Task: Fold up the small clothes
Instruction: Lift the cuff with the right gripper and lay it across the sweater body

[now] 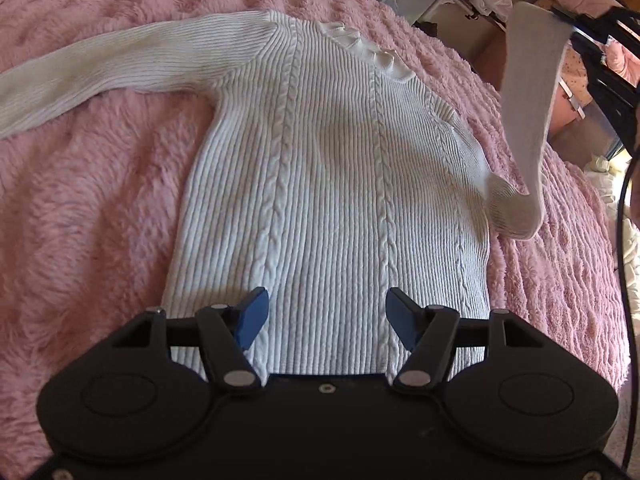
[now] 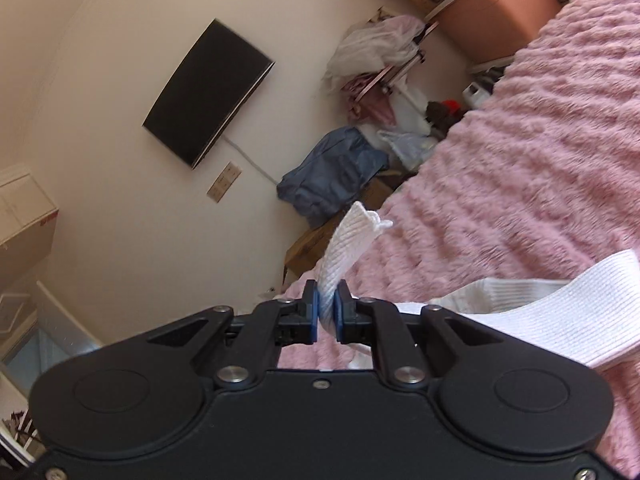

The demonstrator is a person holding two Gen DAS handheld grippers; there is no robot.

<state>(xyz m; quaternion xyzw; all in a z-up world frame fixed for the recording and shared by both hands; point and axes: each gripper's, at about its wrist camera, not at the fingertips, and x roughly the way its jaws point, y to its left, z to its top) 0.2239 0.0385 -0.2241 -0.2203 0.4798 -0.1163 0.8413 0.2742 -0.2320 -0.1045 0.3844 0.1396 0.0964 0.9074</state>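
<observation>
Currently, one sweater (image 1: 328, 184): white, rib-knit, with two cable columns running down the front and a ruffled trim at the neck. It lies flat, front up, on a blanket (image 1: 100, 216) of pink shaggy pile. Long axis runs from the hem, nearest the left wrist camera, away to the collar at the far end. Knit looks clean, lightly shadowed across the chest.

Left sleeve (image 1: 92, 76): stretched straight out to the side across the blanket, roughly square to the body, cuff out of frame.

Right sleeve (image 1: 528, 112): lifted off the blanket, rising steeply from the shoulder toward the upper right, twisted near its base.

Left gripper (image 1: 323, 320): blue fingers spread wide, over the hem between the cable columns, gripping nothing. Contact with the knit cannot be told.

Right gripper (image 2: 328, 312): blue pads pressed on the sleeve end, pinching it; the cuff (image 2: 360, 224) sticks up past the fingertips, ribbed and slightly frayed at the edge. The rest of the sleeve trails off to the right below the gripper.

Surroundings, right wrist view: pale wall with a black TV (image 2: 208, 92), a blue bundle (image 2: 332, 172) beside the bed, heaped clothes (image 2: 376, 64) on a rack, a pink box (image 2: 496, 16).
</observation>
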